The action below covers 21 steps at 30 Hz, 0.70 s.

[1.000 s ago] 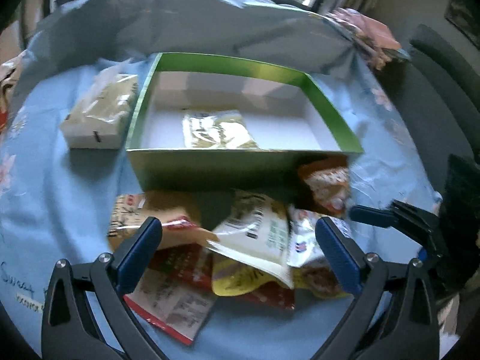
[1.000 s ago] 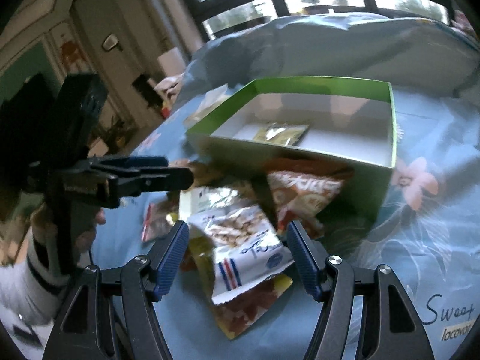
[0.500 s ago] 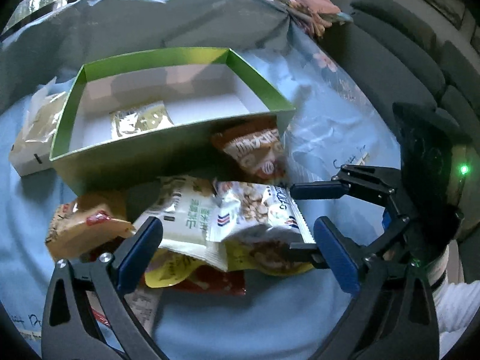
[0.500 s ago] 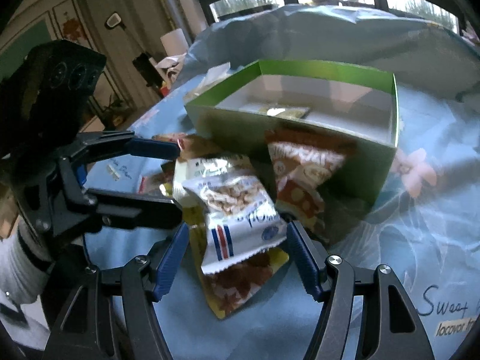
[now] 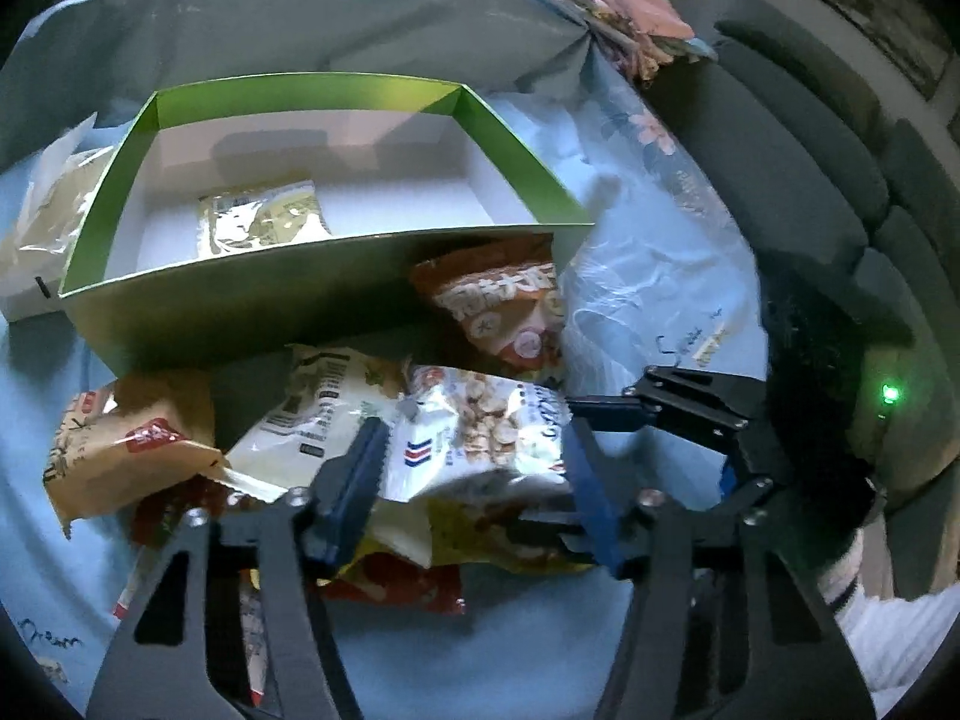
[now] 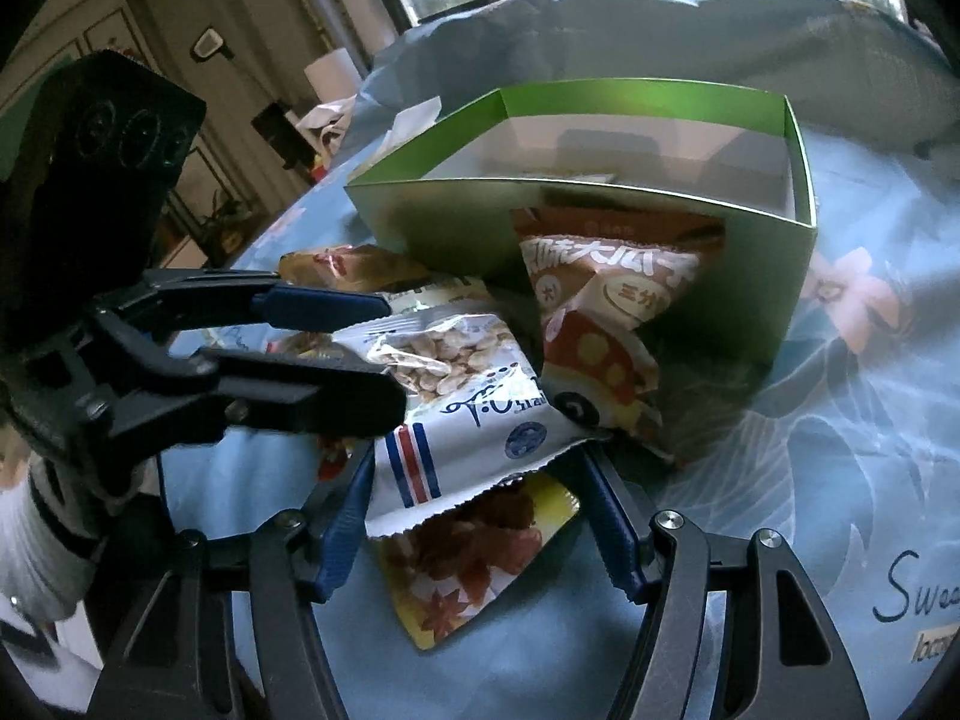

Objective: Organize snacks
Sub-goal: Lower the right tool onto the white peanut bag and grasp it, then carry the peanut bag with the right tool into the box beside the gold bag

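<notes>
A white and silver snack bag with a red-blue stripe lies on top of a heap of snack packets before a green box. My left gripper has closed in on this bag from both sides, fingers touching it. My right gripper stands open around the bag's near end. An orange packet leans against the box wall. One yellow-green packet lies inside the box.
A tan packet, a white-green packet, a yellow packet and red packets lie in the heap. A wrapped white pack lies left of the box. A grey sofa stands beyond the table's right edge.
My left gripper has moved forward and narrowed onto the white striped bag. My right gripper has moved closer to the same bag from the other side.
</notes>
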Each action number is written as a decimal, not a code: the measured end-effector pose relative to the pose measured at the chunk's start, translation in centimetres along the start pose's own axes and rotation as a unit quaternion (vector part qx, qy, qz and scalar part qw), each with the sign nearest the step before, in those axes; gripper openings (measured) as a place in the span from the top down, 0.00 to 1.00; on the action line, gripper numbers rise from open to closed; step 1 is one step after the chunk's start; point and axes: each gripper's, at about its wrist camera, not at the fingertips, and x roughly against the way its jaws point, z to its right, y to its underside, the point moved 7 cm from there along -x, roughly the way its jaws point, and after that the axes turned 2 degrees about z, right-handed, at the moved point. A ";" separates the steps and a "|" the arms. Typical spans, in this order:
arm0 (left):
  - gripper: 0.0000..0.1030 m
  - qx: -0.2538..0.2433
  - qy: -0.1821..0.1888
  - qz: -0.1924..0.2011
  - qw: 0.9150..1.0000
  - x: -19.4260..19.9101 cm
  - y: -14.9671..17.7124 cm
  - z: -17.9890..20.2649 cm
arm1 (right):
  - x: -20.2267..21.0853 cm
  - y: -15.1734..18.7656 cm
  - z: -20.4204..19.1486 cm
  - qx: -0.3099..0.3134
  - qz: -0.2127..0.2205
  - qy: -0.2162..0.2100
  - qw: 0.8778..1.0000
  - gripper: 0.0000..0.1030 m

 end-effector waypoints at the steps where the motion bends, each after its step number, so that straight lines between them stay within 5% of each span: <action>1: 0.46 -0.004 -0.003 -0.002 1.000 0.0 0.1 0.1 | 0.1 -0.1 -0.1 0.002 0.002 0.001 1.000 0.37; 8: 0.50 -0.011 0.001 -0.013 1.000 0.1 0.5 0.3 | 0.3 -0.3 0.1 0.005 0.010 0.009 1.000 0.46; 10: 0.54 -0.010 0.004 -0.011 1.000 0.4 0.6 0.3 | 0.5 -0.4 -0.1 0.008 0.015 0.005 1.000 0.57; 21: 0.54 -0.022 0.007 0.013 1.000 3.0 0.5 0.8 | 1.8 -0.9 -1.9 0.033 0.045 -0.019 0.998 0.61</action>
